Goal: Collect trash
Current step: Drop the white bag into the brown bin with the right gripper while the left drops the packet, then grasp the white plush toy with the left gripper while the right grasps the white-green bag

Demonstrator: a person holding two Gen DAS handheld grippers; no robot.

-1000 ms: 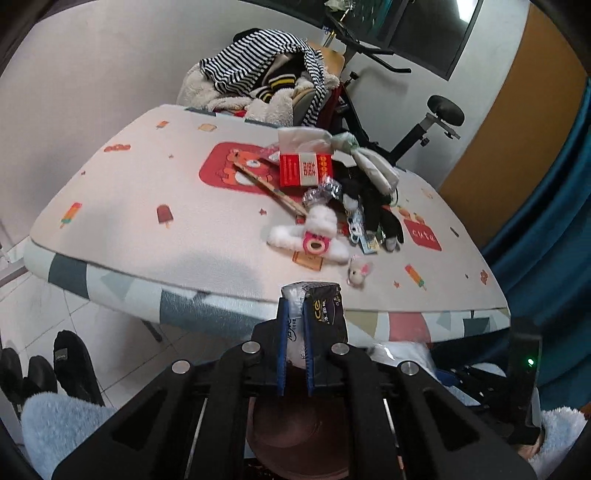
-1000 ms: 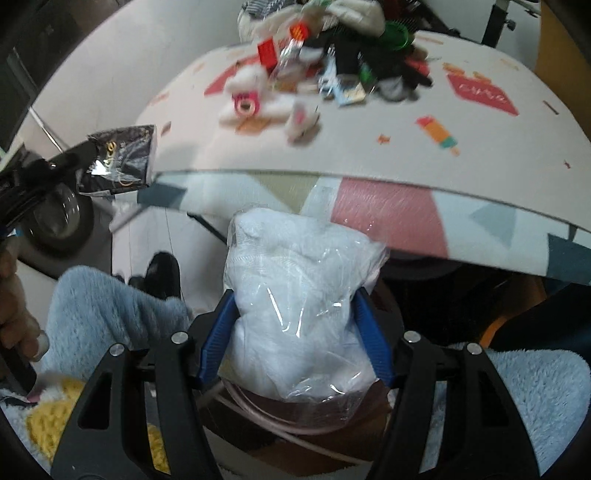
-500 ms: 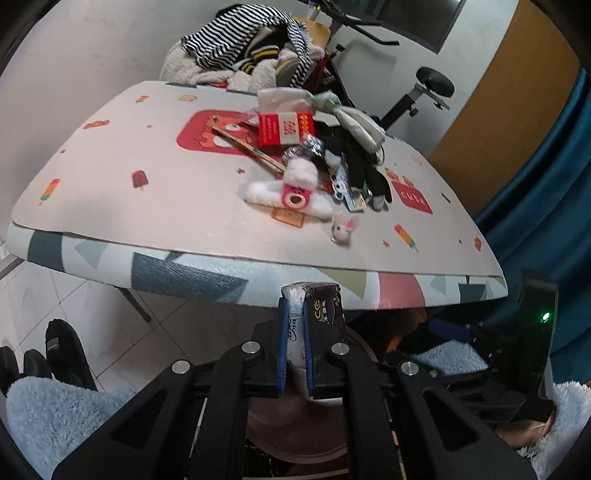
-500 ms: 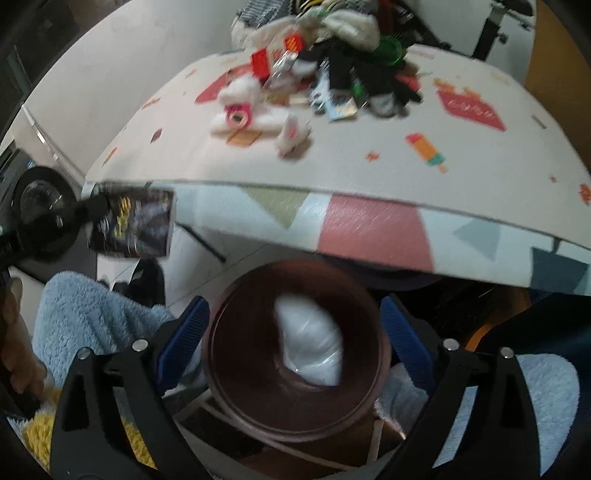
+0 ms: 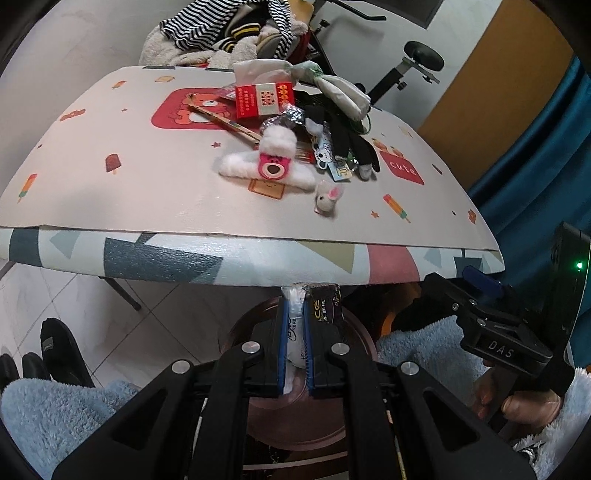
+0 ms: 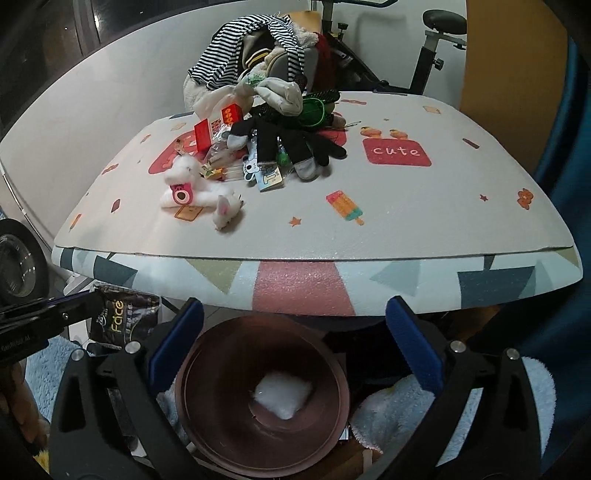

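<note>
Left wrist view: left gripper point(image 5: 295, 325) clamped tight on a dark snack wrapper point(image 5: 325, 304), hanging over the rim of a brown bin point(image 5: 354, 332) below the table edge. Beyond, a table point(image 5: 110, 206) under a pale mat printed with ice lollies and a red bear patch, its skirt patterned in grey, olive and pink triangles. Mid-table, a heap: red packet point(image 5: 264, 99), chopsticks point(image 5: 225, 122), white plush toy with a pink face point(image 5: 271, 162), small plush mouse point(image 5: 327, 197), black gloves point(image 5: 351, 136). Behind, striped clothes point(image 5: 225, 26) piled high, an exercise bike point(image 5: 417, 62), white wall, orange panel, blue curtain. Tiled floor and black shoes point(image 5: 55, 347) at lower left.

Right wrist view: right gripper point(image 6: 291, 343) spread wide and opening, nothing between its blue pads. Directly beneath, the bin, a white plastic-wrapped bundle point(image 6: 282, 393) lying at its bottom. Same wrapper at the left, held in the other tool. Above, the same table and clutter; "cute" patch point(image 6: 397, 151) to the right.
</note>
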